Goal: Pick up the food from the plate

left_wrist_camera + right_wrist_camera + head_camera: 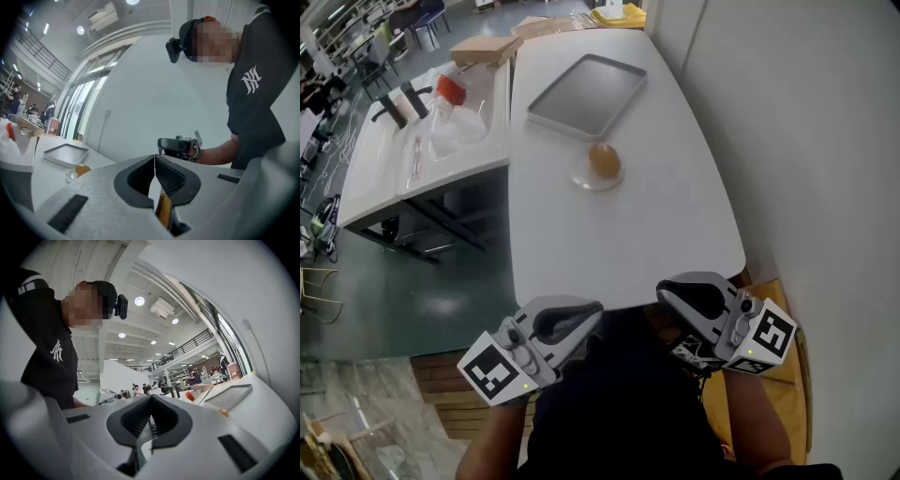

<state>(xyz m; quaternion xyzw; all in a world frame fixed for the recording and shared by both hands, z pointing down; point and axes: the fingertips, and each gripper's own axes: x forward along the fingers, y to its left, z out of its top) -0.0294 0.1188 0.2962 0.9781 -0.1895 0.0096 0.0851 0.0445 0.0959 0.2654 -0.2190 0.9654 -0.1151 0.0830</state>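
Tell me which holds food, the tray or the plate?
The small round plate, this side of the tray: one brown piece of food sits on it. The grey rectangular tray is bare.

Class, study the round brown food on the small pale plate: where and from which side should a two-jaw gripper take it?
Probably across its widest middle, from above. The round brown food sits domed and exposed on the shallow small pale plate, with no handle, so jaws straddling its sides seem safest. The grey metal tray lies beyond it.
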